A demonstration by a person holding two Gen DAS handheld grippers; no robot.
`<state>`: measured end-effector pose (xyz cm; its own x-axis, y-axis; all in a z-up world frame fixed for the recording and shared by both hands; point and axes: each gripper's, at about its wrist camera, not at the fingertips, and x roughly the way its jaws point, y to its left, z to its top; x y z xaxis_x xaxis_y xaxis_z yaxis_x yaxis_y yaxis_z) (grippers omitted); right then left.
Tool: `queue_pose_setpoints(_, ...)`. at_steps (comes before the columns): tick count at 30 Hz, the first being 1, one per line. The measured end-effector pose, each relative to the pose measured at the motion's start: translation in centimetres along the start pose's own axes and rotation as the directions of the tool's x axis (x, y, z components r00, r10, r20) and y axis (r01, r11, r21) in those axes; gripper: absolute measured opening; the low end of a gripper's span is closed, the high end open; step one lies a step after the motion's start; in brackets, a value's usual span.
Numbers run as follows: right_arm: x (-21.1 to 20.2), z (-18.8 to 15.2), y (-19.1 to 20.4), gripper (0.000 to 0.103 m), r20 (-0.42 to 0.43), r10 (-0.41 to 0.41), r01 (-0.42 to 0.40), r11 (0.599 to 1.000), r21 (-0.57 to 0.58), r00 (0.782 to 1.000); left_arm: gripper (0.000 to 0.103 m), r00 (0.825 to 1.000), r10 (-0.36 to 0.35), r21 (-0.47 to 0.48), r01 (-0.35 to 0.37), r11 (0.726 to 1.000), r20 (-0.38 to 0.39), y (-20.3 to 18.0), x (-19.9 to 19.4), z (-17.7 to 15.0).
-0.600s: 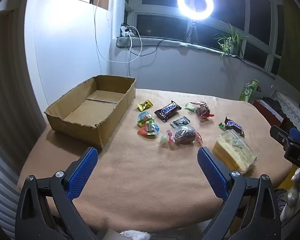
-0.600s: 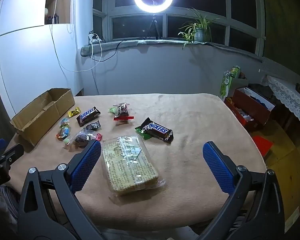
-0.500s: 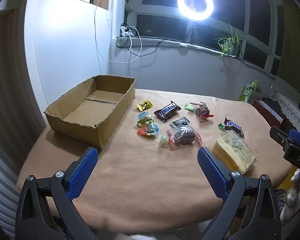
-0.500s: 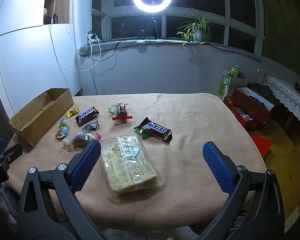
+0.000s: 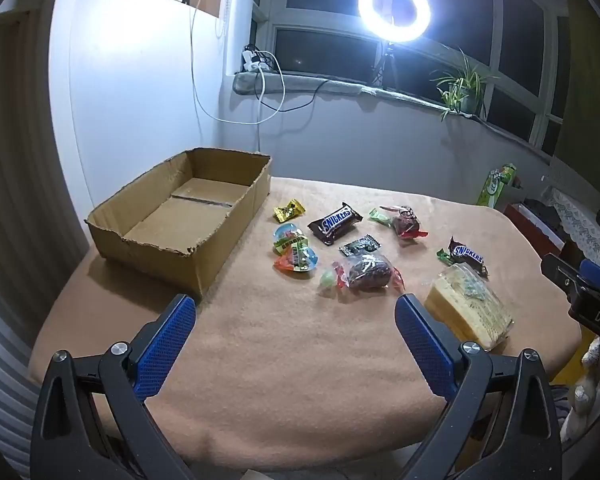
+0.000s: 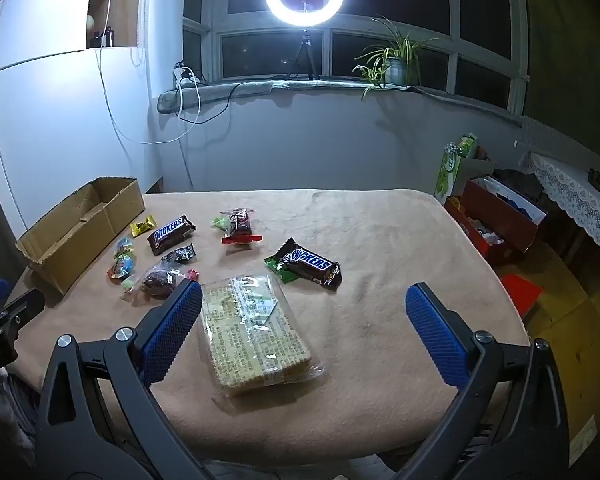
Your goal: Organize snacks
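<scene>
Lying lengthwise between the spread fingers of the right gripper (image 6: 303, 312), nearer its left finger, the wrapped wafer pack (image 6: 254, 336) is pointing its long axis away toward the Snickers bar (image 6: 309, 265) just beyond it. Ahead and left of the left gripper (image 5: 296, 320), whose fingers are also gaping with nothing between them, the cardboard box (image 5: 148, 256) is showing a bare floor. Only the right wrist view is showing the red box (image 6: 500, 220) off the table's (image 6: 380, 240) right edge.
</scene>
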<state>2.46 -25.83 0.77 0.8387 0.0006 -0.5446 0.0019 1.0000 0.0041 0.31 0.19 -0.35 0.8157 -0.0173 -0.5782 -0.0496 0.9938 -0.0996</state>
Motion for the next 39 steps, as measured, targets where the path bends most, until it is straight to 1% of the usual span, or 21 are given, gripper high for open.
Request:
queue_pose_setpoints(12,0.02,0.33,-0.27,0.103,0.004,-0.002,0.002,1.0,0.003,1.0,0.1,1.0,-0.001,0.001,0.001,1.0,0.005,-0.01,-0.21,0.17)
queue_pose_setpoints(39,-0.1,-0.05,-0.04,0.103,0.003,-0.005,0.005,1.0,-0.005,1.0,0.1,1.0,-0.009,0.0,0.009,1.0,0.01,-0.16,-0.3,0.29)
